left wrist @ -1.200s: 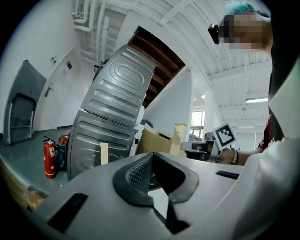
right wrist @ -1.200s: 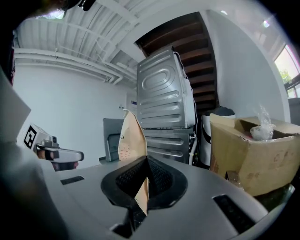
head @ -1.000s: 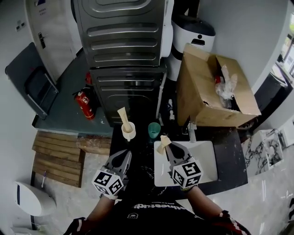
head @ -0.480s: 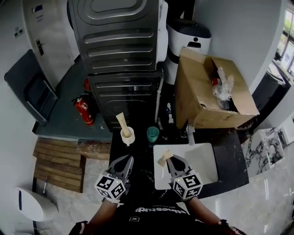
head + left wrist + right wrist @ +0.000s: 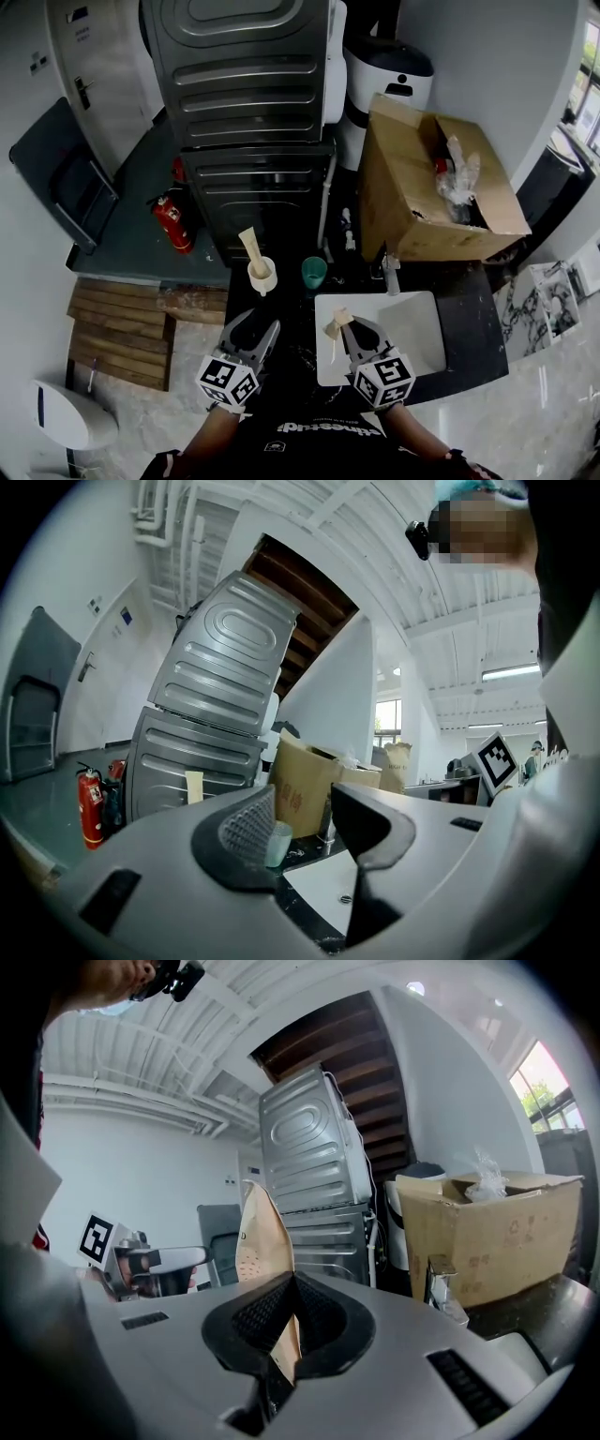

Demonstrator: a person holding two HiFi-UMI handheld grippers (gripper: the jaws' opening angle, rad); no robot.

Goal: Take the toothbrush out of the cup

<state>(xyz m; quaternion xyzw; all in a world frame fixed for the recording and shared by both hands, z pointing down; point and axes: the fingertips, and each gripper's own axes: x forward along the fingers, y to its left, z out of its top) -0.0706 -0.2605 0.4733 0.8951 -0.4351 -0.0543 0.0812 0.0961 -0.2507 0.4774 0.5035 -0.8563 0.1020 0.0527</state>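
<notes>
Toothbrush [image 5: 261, 1237] hidden in paper wrapper, pinched by right gripper [image 5: 349, 330]

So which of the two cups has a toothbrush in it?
The white cup, left of the green cup: a paper-wrapped toothbrush stands in it, while nothing sticks out of the green one.

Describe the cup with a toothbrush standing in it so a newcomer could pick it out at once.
Below the big grey ribbed appliance in the head view, two cups stand side by side on the dark counter. It is the white cup on the left, with a tan paper-wrapped toothbrush sticking up; the teal cup beside it shows none.
</notes>
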